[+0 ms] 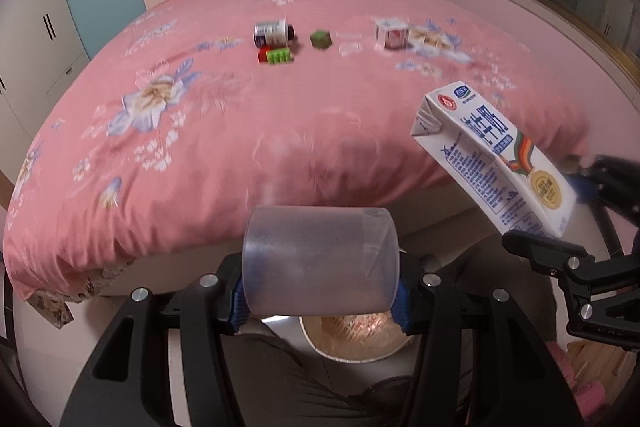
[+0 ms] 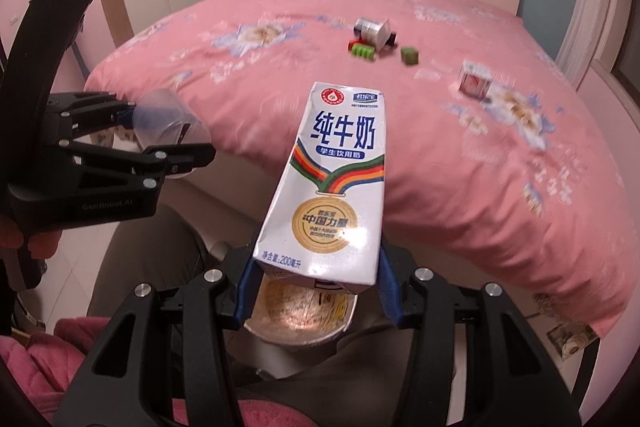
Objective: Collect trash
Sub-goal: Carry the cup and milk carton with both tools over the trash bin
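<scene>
Right wrist view: a milk carton sits clamped in the right gripper, its jaws pressed to the carton's lower sides, directly above a lined bin on the floor beside the bed. The left gripper grips a clear plastic cup over the same bin. The drop-off step looks imminent; next, both jaws need to part above the bin's mouth.

Left gripper tilted steeply downward, blue pads pressed on both sides of a clear plastic cup. Right gripper pitched likewise, clamped on the base of a milk carton. Fingers wrapped around the left handle.
</scene>
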`<state>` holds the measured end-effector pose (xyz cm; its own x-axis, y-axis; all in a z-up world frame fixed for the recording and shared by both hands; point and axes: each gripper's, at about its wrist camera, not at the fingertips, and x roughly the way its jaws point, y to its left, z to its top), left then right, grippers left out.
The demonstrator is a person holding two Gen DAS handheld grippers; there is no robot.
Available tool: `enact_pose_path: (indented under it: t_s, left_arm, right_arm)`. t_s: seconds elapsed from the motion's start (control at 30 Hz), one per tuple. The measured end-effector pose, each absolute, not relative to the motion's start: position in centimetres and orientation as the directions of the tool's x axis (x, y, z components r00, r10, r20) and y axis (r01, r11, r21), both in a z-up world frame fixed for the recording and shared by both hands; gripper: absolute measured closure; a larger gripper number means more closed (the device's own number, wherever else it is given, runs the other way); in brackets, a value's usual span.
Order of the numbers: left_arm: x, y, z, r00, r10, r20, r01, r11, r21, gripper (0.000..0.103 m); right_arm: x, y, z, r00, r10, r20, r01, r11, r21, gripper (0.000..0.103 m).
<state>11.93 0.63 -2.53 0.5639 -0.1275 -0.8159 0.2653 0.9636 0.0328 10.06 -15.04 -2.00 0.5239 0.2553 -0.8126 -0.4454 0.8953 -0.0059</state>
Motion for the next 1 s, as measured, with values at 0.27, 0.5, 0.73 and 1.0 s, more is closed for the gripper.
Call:
enact_pose_path:
  t_s: [0.27,0.5,0.73,1.0]
  left_arm:
    - [12.0,0.3,-7.1,0.478,-0.114,-0.871,0.282,0.959,0.029,0.047]
    - [12.6,-0.2,-11.2,0.395,-0.106,-0.912,0.294,0.956,0.017,0.047]
    - [13.6,-1.0,-15.3,0.308,-0.098,-0.946,0.306,0.952,0.001,0.047]
    - [15.3,-1.2,-19.9,0.212,-0.089,-0.973,0.301,0.953,-0.021,0.047]
  right_arm:
    - [10.0,-14.9,-6.6,0.422,0.25,-0.871,-0.447,0.894,0.04,0.053]
    - [10.2,-14.7,-10.2,0.34,0.24,-0.909,-0.445,0.893,0.069,0.053]
    - [11.0,-14.1,-14.0,0.25,0.239,-0.938,-0.437,0.893,0.111,0.053]
    - [12.6,-13.5,-18.6,0.147,0.228,-0.963,-0.414,0.898,0.15,0.053]
